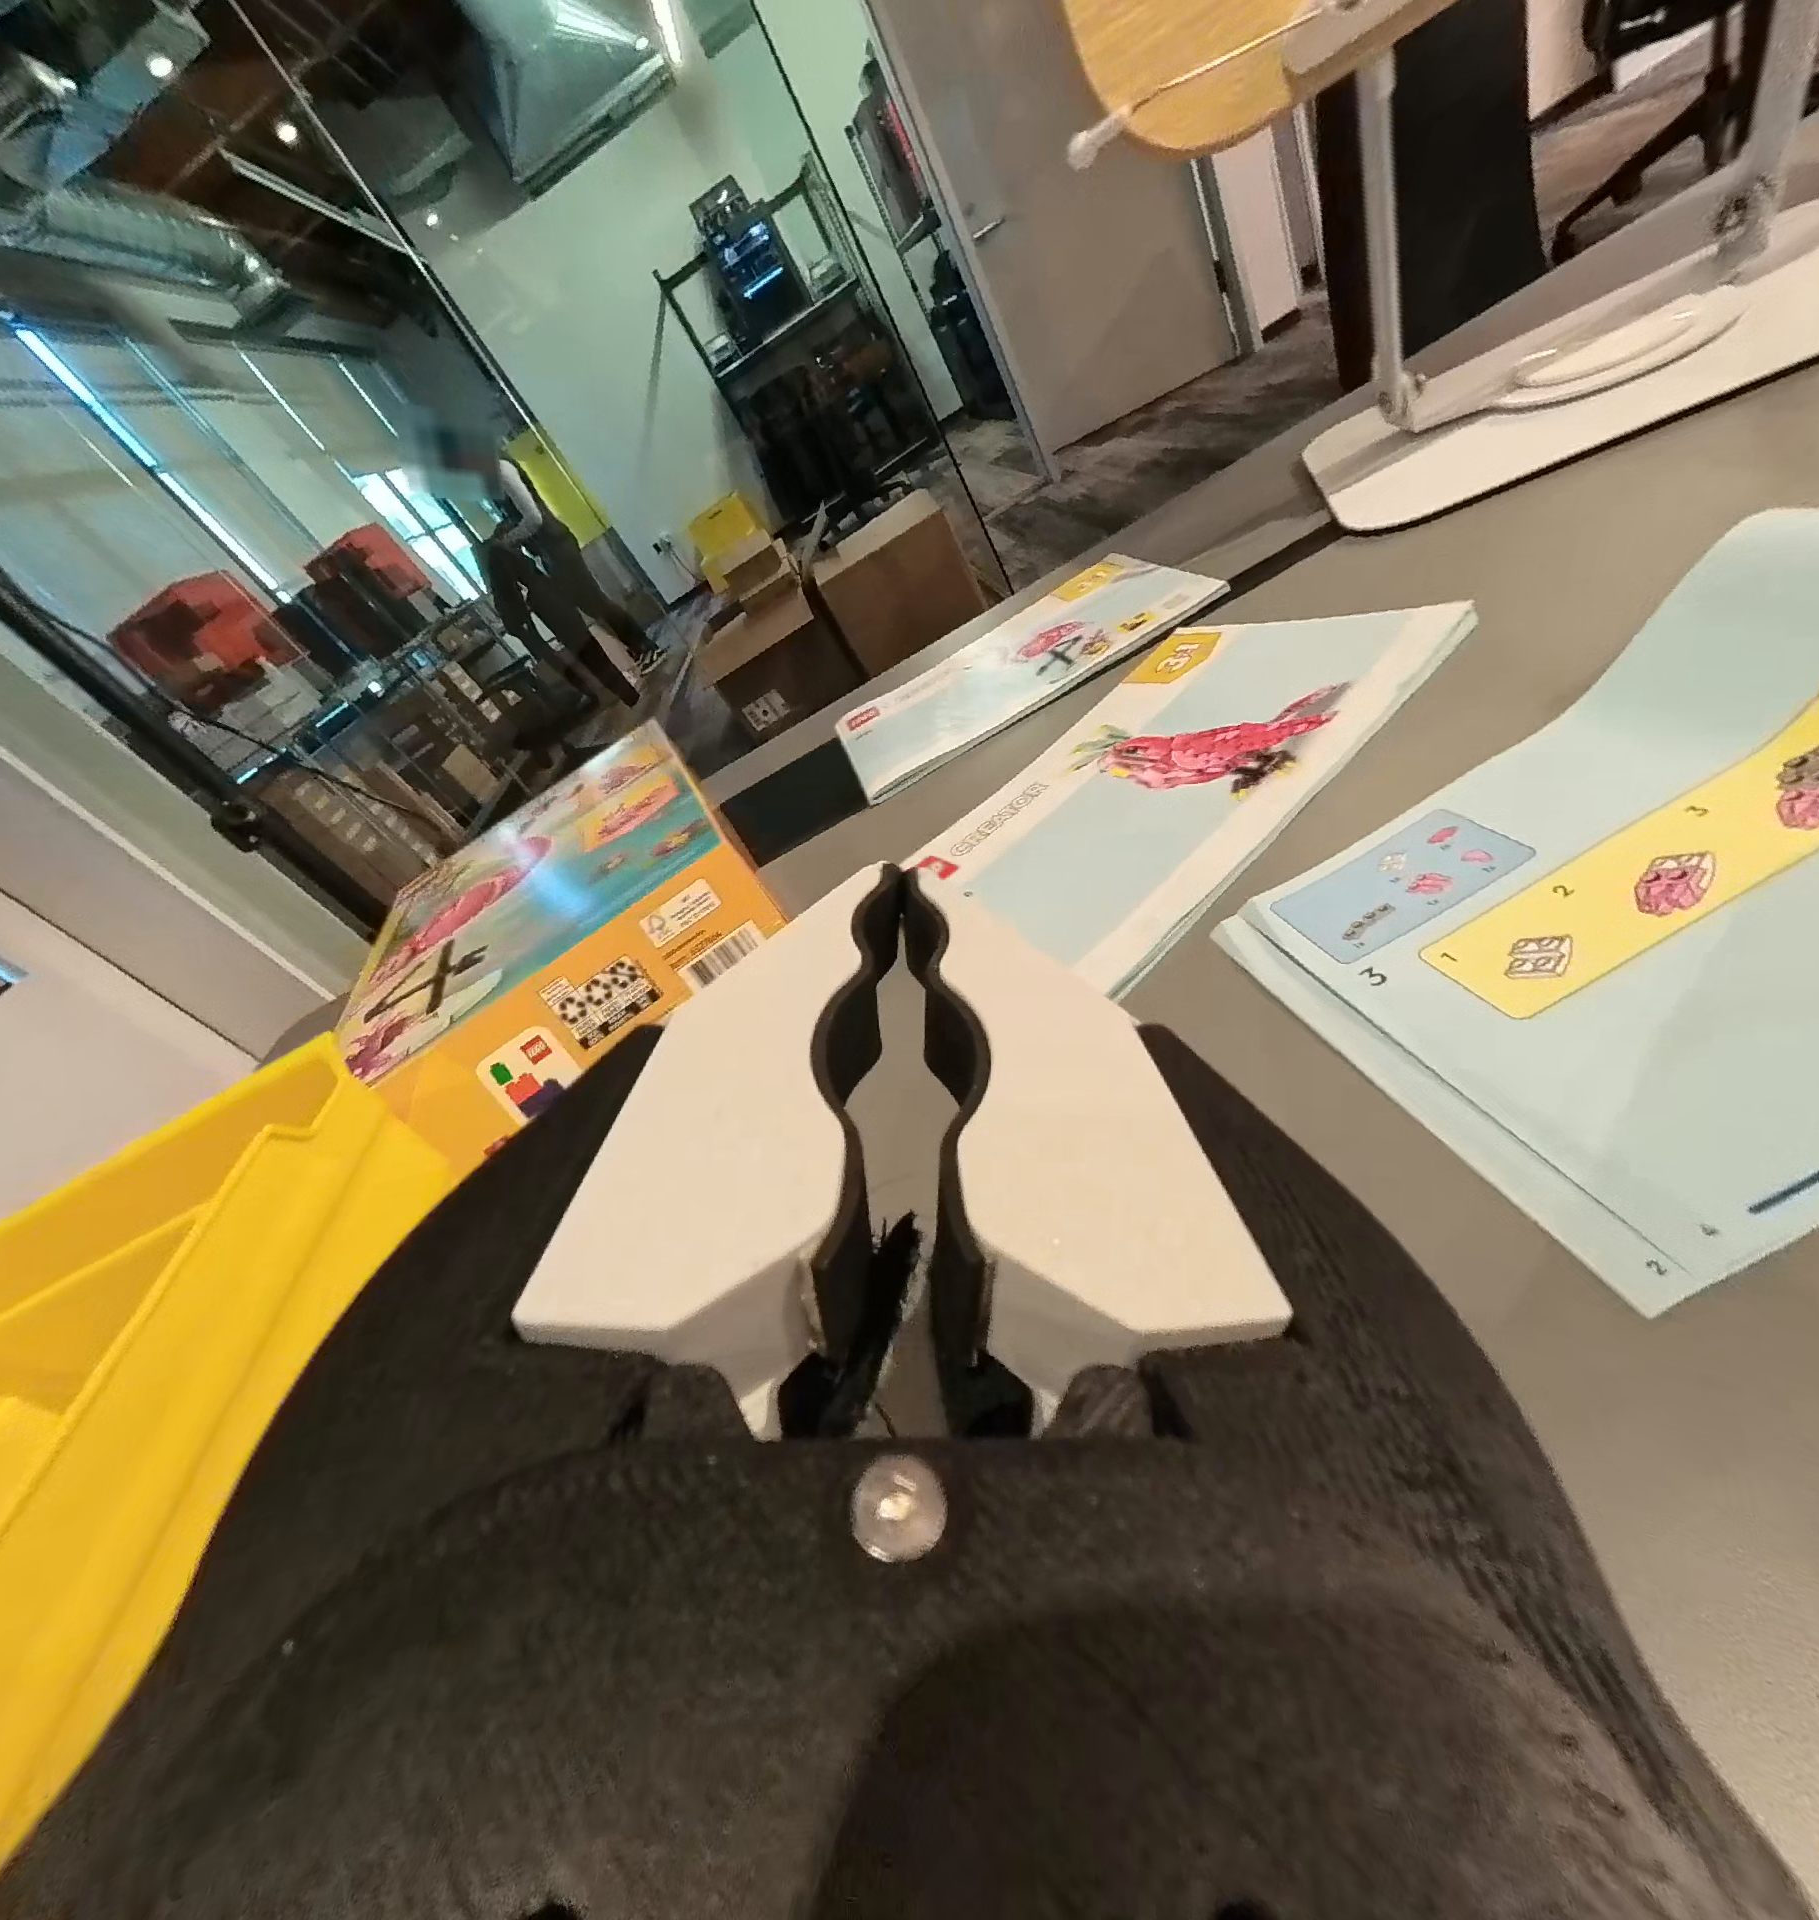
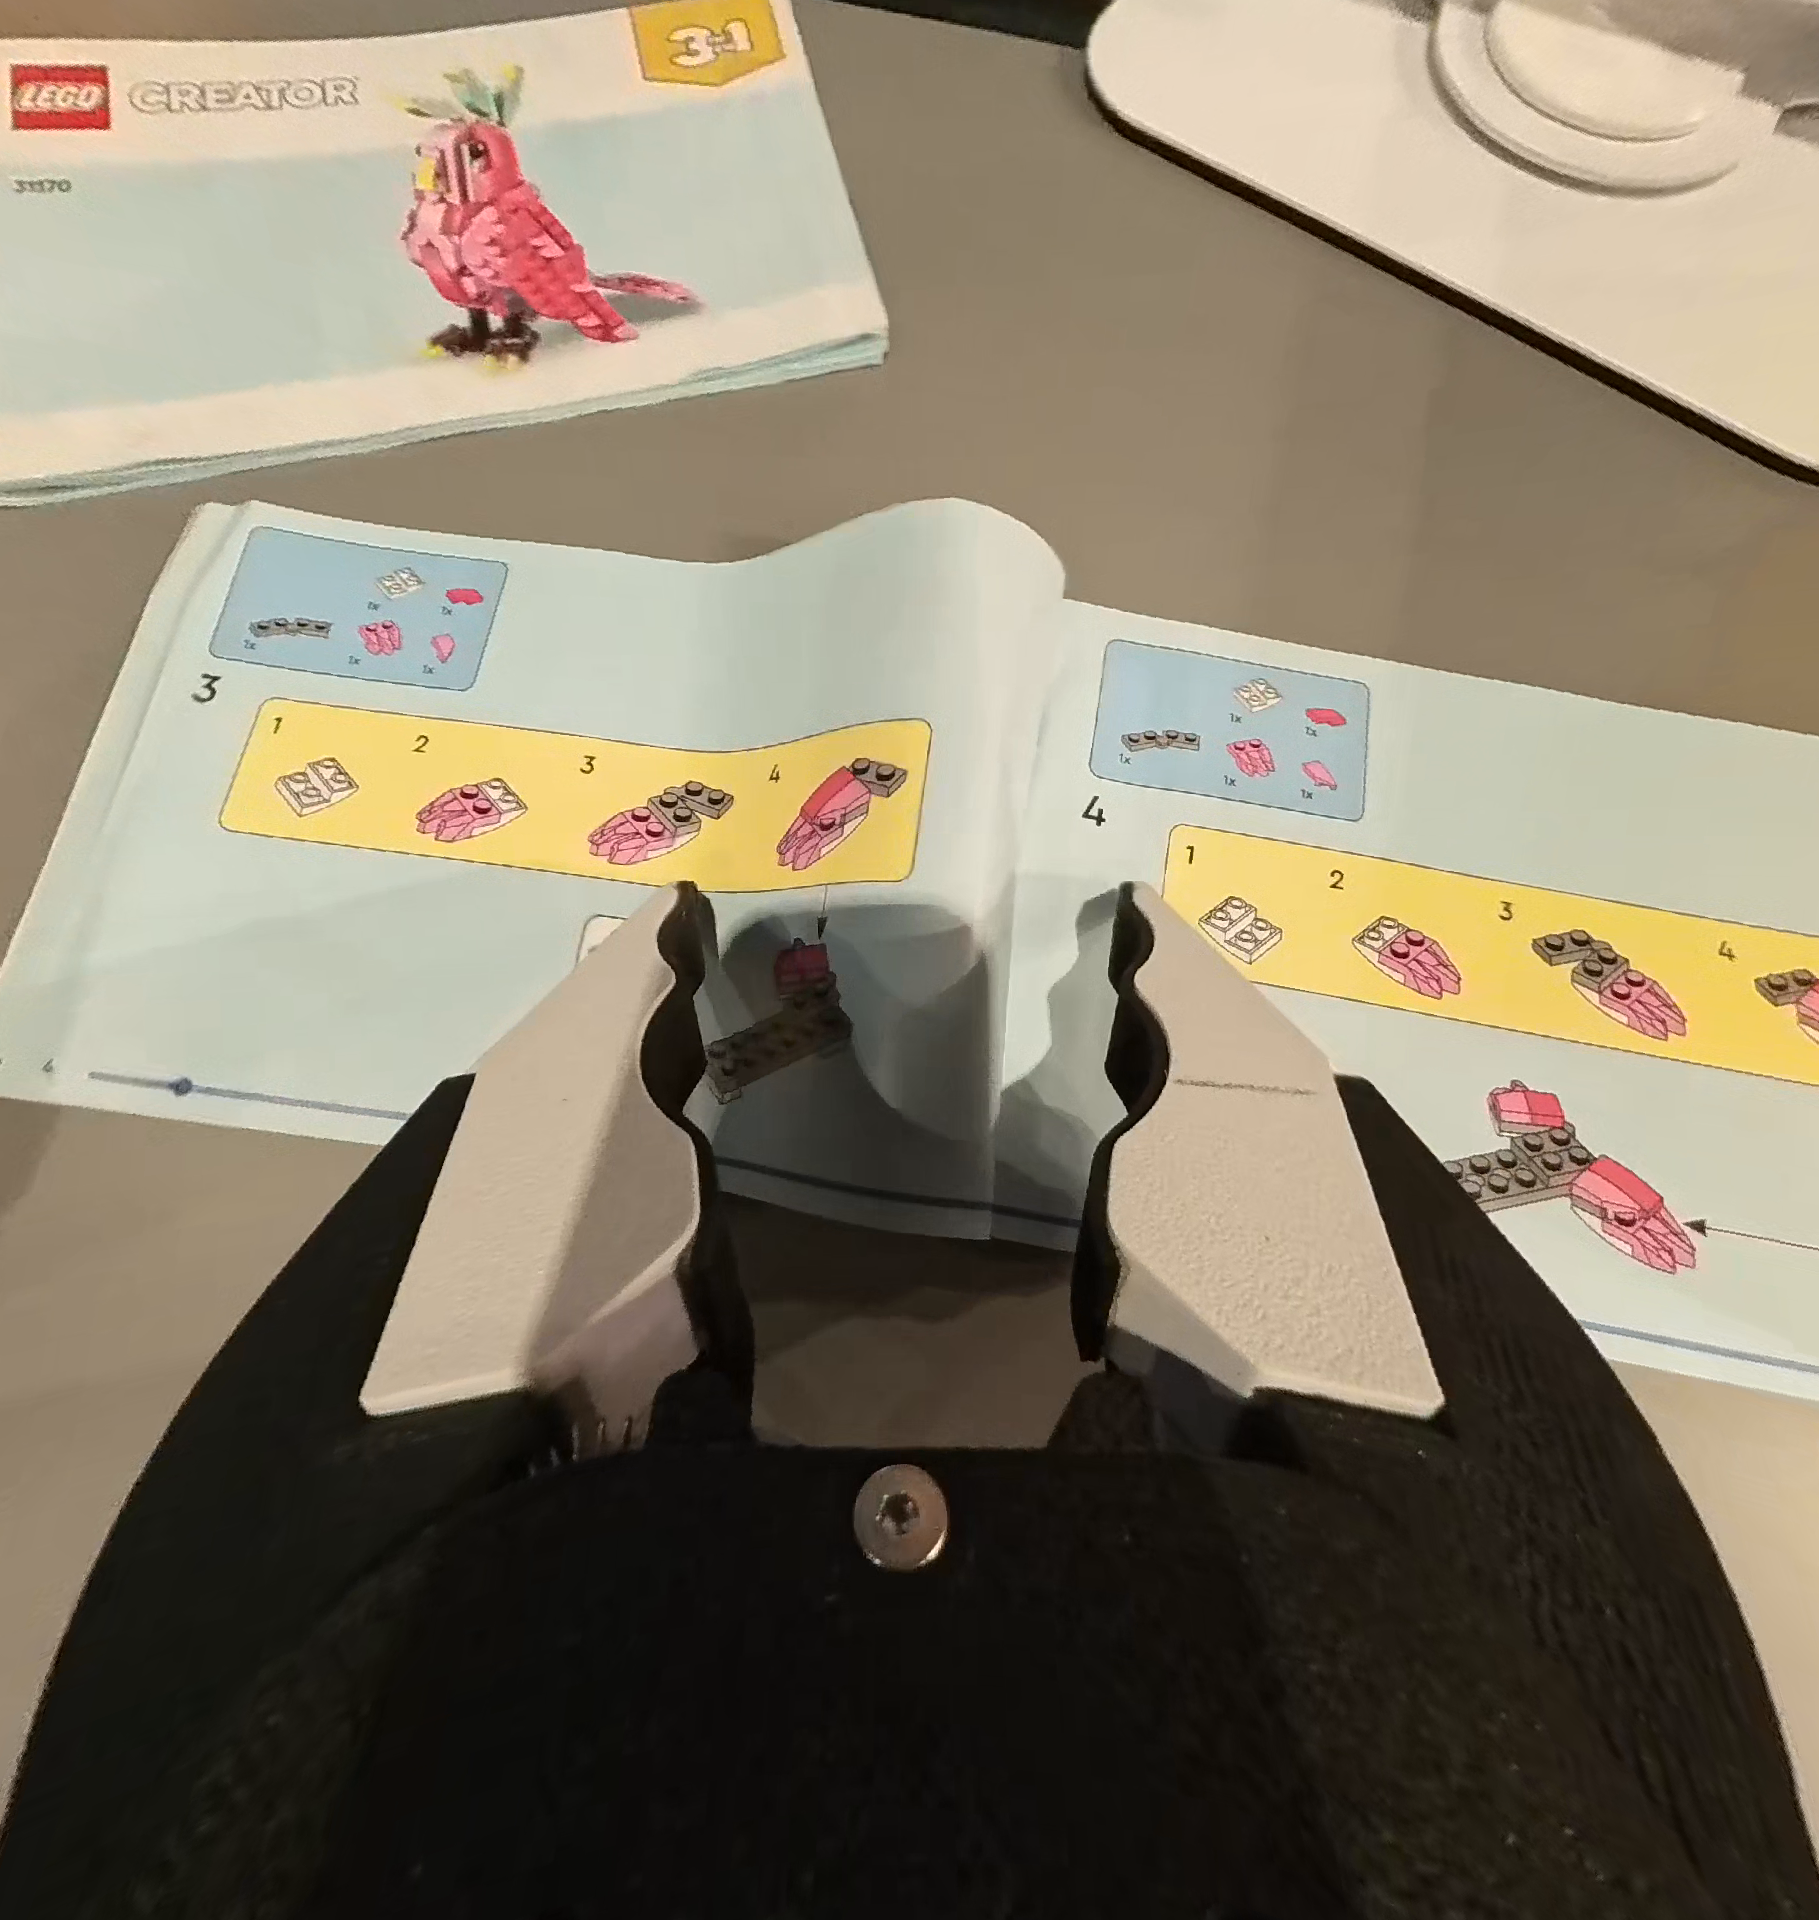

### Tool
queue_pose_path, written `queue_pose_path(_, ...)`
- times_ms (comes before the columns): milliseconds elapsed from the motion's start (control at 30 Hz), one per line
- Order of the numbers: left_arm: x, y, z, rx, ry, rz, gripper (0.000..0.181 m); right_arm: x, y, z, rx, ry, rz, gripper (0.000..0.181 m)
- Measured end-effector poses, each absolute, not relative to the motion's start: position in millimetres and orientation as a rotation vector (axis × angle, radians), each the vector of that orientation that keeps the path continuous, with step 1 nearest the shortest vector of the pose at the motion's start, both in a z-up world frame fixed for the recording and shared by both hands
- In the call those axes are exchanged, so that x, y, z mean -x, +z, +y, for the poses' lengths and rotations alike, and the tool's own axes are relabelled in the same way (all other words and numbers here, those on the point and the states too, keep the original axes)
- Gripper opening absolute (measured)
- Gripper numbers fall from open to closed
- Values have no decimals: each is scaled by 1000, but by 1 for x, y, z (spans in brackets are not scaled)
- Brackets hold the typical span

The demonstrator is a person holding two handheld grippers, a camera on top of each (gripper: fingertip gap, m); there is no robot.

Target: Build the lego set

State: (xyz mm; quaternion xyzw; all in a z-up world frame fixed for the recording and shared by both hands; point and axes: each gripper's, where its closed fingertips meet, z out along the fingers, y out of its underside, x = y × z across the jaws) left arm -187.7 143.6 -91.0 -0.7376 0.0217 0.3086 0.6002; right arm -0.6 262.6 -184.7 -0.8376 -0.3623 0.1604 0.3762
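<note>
While the yellow bin (image 1: 136,1299) sits beside the set box (image 1: 562,914) near the tabletop's (image 1: 1611,1507) edge, the left gripper (image 1: 903,883) is closed, empty; the right gripper (image 2: 905,904) gapes, empty, over the open booklet (image 2: 572,644).

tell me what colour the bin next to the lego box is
Bright yellow bin, left of the orange-sided lego box; shows best in the left wrist view.

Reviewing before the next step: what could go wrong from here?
1. The open booklet has a page bulging at the fold right ahead of the open right gripper; moving in could crease or flip it.
2. The left gripper is shut and empty, near the set box and yellow bin; it could bump them.
</note>
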Motion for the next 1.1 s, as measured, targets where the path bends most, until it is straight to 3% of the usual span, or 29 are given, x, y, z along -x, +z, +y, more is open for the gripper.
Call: queue_pose_path(1100, 194, -88, 141, 1695, 729, 32, 0, 74, -168, 190, 1980, 715, -1108, 76)
